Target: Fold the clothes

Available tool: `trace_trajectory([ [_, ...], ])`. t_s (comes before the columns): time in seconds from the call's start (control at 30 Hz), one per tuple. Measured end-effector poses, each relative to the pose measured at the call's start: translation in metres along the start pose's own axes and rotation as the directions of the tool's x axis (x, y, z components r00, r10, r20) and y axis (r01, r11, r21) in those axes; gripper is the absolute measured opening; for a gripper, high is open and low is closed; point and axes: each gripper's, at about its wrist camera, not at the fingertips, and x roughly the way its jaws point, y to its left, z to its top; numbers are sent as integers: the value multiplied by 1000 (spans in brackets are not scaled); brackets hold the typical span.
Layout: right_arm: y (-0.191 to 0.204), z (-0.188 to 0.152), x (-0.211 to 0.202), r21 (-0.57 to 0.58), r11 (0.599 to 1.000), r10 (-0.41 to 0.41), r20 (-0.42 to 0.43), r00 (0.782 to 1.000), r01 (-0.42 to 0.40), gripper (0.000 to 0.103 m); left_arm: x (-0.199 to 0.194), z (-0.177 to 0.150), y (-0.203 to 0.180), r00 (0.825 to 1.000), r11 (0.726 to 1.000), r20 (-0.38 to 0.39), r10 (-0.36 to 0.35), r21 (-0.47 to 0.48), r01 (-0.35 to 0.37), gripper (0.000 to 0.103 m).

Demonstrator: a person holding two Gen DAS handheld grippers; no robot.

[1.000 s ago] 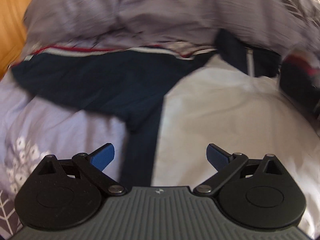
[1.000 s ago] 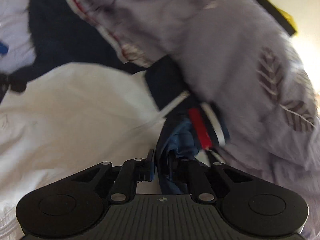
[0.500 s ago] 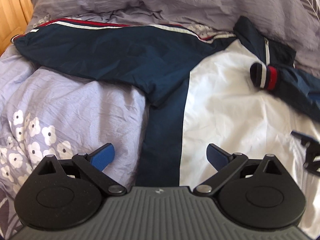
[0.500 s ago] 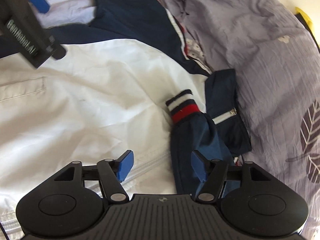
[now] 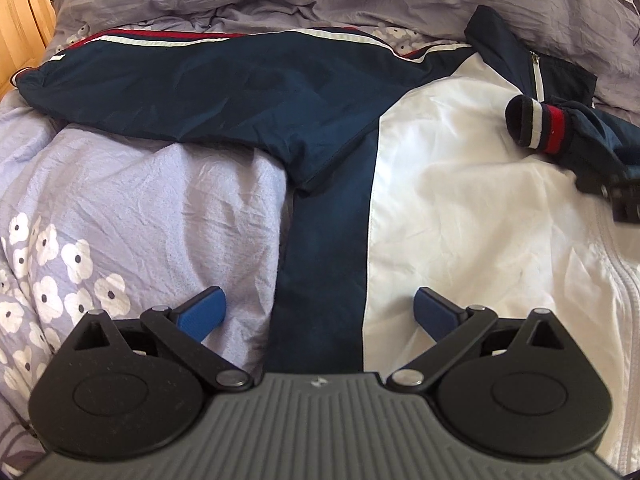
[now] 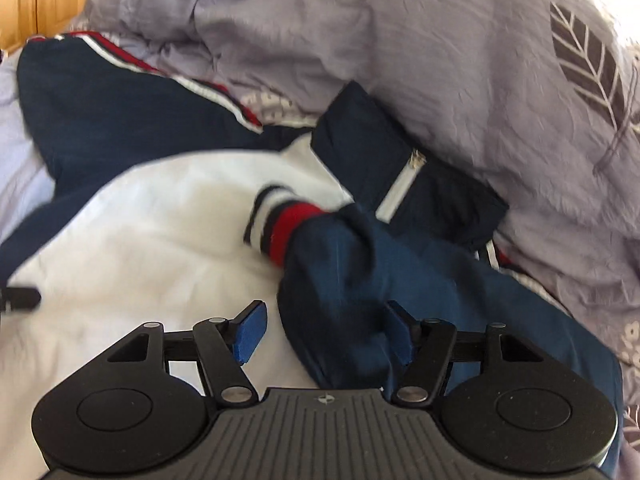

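Observation:
A navy and white zip jacket (image 5: pixel 460 208) lies on the bed. One navy sleeve (image 5: pixel 192 92) stretches out to the left. The other sleeve (image 6: pixel 360 280) is folded over the white front, with its striped cuff (image 6: pixel 280 228) resting there; the cuff also shows in the left wrist view (image 5: pixel 536 126). My left gripper (image 5: pixel 318 312) is open and empty over the navy side panel. My right gripper (image 6: pixel 324 330) is open, its jaws either side of the folded sleeve, not closed on it. It appears at the right edge of the left wrist view (image 5: pixel 616 192).
Crumpled grey bedding (image 6: pixel 460 60) with a leaf print is piled behind the jacket. A lilac flowered cover (image 5: pixel 120 232) lies under the jacket at left. A wooden panel (image 5: pixel 20 12) stands at the far left.
My right gripper held the sleeve a second ago, laid it across the white front and opened. It has since drawn back a little. My left gripper stayed open.

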Motion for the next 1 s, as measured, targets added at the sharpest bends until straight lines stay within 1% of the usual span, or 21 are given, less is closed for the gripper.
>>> trace_trajectory([
  [0.03, 4, 4, 3, -14, 1000, -1, 0, 1000, 1, 63, 1, 0, 0, 1000, 1000, 1, 0, 1, 0, 102],
  [0.07, 9, 7, 8, -27, 1000, -9, -10, 1000, 9, 61, 1, 0, -1, 1000, 1000, 1, -1, 0, 1, 102],
  [0.1, 13, 11, 14, -31, 999, -23, -32, 999, 22, 41, 1, 0, 0, 1000, 1000, 2, -3, -1, 3, 102],
  [0.13, 16, 14, 20, -31, 999, -36, -53, 998, 35, 27, 1, -1, 0, 1000, 1000, 3, -4, -2, 4, 102],
  [0.17, 18, 17, 24, -20, 999, -46, -67, 997, 44, 17, 2, -1, 0, 1000, 1000, 3, -7, -5, 7, 102],
  [0.23, 19, 24, 23, 9, 999, -51, -52, 997, 52, 13, 1, -1, 2, 1000, 1000, 6, -17, -21, 17, 102],
  [0.3, 23, 34, 15, 31, 999, -29, -16, 999, 29, 11, 2, 0, 5, 1000, 999, 9, -27, -41, 28, 102],
  [0.37, 30, 47, 4, 32, 999, 13, 34, 999, -14, 11, 3, -1, 6, 1000, 998, 7, -30, -53, 30, 102],
  [0.43, 43, 60, -6, 7, 998, 69, 86, 994, -69, 11, 4, -2, 6, 1000, 998, 6, -28, -56, 28, 102],
  [0.5, 57, 71, -6, -23, 993, 121, 103, 987, -120, 11, 4, -2, 5, 1000, 998, 5, -26, -53, 27, 102],
  [0.57, 72, 76, 9, -50, 989, 142, 63, 988, -139, 13, 5, -2, 4, 1000, 999, 5, -24, -49, 25, 102],
  [0.6, 76, 75, 20, -46, 988, 148, 22, 989, -147, 19, 5, -3, 4, 1000, 999, 5, -24, -48, 24, 102],
  [0.63, 80, 73, 31, -41, 987, 153, -18, 988, -154, 28, 5, -3, 4, 1000, 999, 5, -24, -47, 24, 102],
  [0.67, 83, 72, 43, -36, 986, 158, -59, 986, -161, 33, 6, -3, 4, 1000, 999, 5, -24, -46, 24, 102],
  [0.7, 85, 70, 48, -31, 985, 165, -80, 983, -168, 40, 6, -3, 4, 1000, 999, 5, -24, -46, 24, 102],
  [0.73, 84, 67, 43, -29, 984, 173, -69, 983, -175, 49, 5, -2, 4, 1000, 998, 6, -26, -50, 26, 102],
  [0.77, 83, 64, 37, -27, 983, 181, -57, 982, -183, 56, 5, -2, 5, 1000, 998, 8, -28, -55, 28, 102],
  [0.8, 81, 60, 29, -31, 981, 188, -40, 981, -190, 69, 5, -1, 6, 999, 998, 9, -31, -62, 31, 102],
  [0.87, 79, 53, 3, -76, 977, 202, -2, 979, -202, 73, 5, 1, 6, 999, 997, 11, -32, -66, 33, 102],
  [0.93, 64, 44, -21, -122, 972, 203, -3, 979, -202, 73, 6, 0, 4, 1000, 998, 10, -23, -55, 23, 102],
  [1.0, 40, 32, -40, -146, 975, 170, -17, 985, -171, 73, 8, -1, 1, 1000, 999, 8, -11, -39, 12, 102],
])
